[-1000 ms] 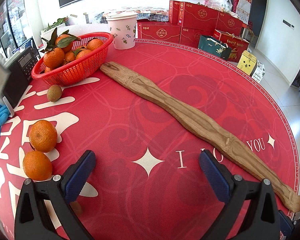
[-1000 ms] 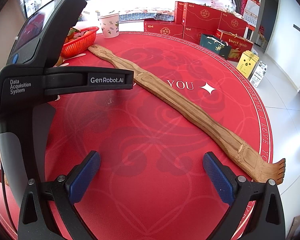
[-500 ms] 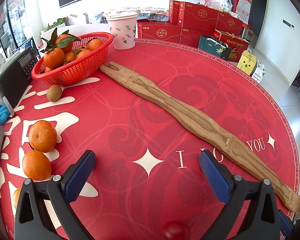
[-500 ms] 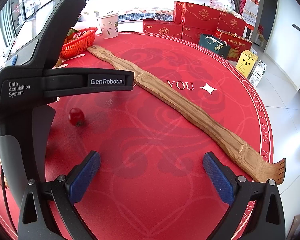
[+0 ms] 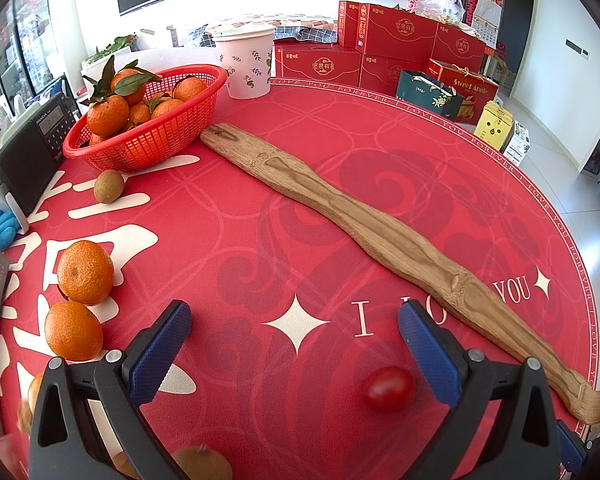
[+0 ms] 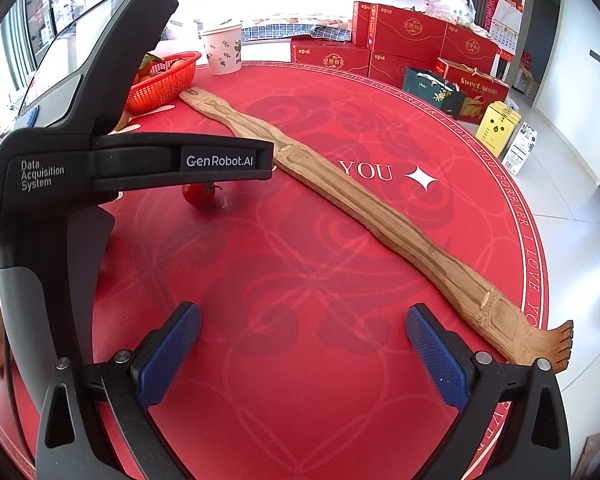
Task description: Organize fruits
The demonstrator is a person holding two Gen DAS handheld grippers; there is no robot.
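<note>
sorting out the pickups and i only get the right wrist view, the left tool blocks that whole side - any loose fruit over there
Observer: Yes. Two loose mandarins lie side by side on the red tablecloth, outside the red basket.
Operator: anything closer to the basket
Observer: One small brown-green fruit sits on the cloth just in front of the basket, not in it.
Operator: is the left one gripping anything
Observer: No. The left tool is open, and the cherry tomato lies on the cloth just inside its right-hand finger.
</note>
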